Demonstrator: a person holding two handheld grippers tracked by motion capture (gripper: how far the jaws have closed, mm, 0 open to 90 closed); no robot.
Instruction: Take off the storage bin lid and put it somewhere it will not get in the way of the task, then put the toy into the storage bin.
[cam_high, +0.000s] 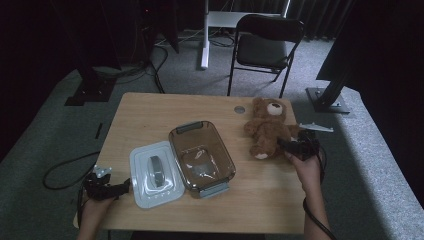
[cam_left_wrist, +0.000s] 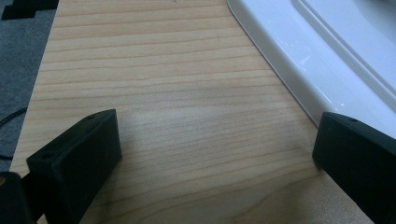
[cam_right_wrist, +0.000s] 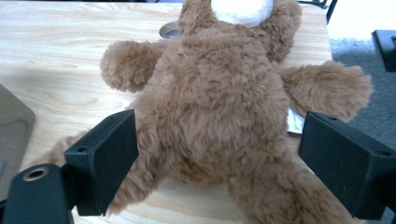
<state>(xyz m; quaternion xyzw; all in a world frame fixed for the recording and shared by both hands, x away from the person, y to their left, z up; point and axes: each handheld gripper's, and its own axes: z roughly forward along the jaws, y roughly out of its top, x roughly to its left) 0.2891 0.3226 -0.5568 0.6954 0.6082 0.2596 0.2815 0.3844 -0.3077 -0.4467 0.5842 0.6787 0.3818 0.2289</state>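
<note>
Our right gripper (cam_right_wrist: 219, 154) gapes astride the furry teddy bear (cam_right_wrist: 224, 107) near the table's (cam_high: 150, 107) right edge.
Our left gripper (cam_left_wrist: 215, 154) is released over bare wood beside the glossy white lid (cam_left_wrist: 327, 60).

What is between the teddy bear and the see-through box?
Nothing visible. Only bare table lies between the teddy bear and the box, which is open; its lid lies on the box's far side. The right tool is open around the bear.

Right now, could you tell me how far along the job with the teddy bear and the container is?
Done: the lid lies off, beside the empty container. In hand: the right gripper stands open around the teddy bear's lower body, not yet closed on it. The left gripper is open at the lid's edge. Probably left: grasping the bear, placing it inside, and refitting the lid.
</note>
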